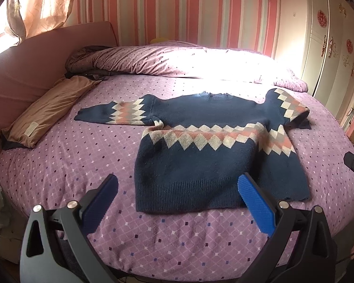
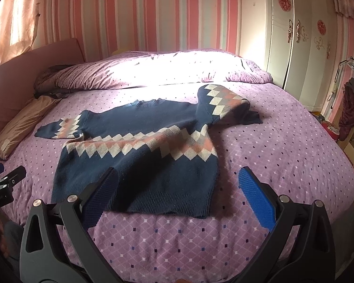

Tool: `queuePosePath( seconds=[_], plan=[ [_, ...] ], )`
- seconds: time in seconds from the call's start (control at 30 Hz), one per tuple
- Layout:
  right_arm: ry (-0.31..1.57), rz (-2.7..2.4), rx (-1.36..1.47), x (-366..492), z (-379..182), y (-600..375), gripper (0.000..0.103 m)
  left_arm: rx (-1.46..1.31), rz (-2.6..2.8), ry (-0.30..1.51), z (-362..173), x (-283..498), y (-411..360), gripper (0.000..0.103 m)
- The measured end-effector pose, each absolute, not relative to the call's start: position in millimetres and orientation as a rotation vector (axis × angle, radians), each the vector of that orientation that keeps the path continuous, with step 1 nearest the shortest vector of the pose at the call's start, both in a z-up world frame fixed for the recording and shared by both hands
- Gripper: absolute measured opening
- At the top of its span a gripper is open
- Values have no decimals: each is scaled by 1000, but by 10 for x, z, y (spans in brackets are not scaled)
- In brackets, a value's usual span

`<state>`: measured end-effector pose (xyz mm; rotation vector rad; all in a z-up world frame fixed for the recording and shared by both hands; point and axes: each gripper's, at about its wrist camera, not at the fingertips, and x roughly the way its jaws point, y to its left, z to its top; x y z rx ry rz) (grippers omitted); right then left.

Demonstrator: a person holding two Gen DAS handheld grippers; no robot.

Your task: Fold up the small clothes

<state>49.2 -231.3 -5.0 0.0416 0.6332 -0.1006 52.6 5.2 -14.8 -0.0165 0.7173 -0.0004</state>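
Sweater (image 1: 207, 155) lying spread near the bed's (image 1: 82, 165) front edge, one sleeve partly doubled over, folding barely starting; left hand-held gripper (image 1: 177, 188) and right hand-held gripper (image 2: 177, 184) both hovering jaws apart, holding nothing
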Motion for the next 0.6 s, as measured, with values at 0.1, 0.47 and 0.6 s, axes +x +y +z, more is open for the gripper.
queuePosePath(
  seconds=[0.1,0.47,0.6],
  plan=[
    [651,-93,51,559,-98,-2389,100,-35,-17,721,-156,558,20,102],
    [619,-161,-26,1013,-111,-2797,100,29,17,724,-197,796,-178,102],
    [607,-197,-43,1245,-125,-3090,100,39,32,711,-188,932,-297,102]
  ],
)
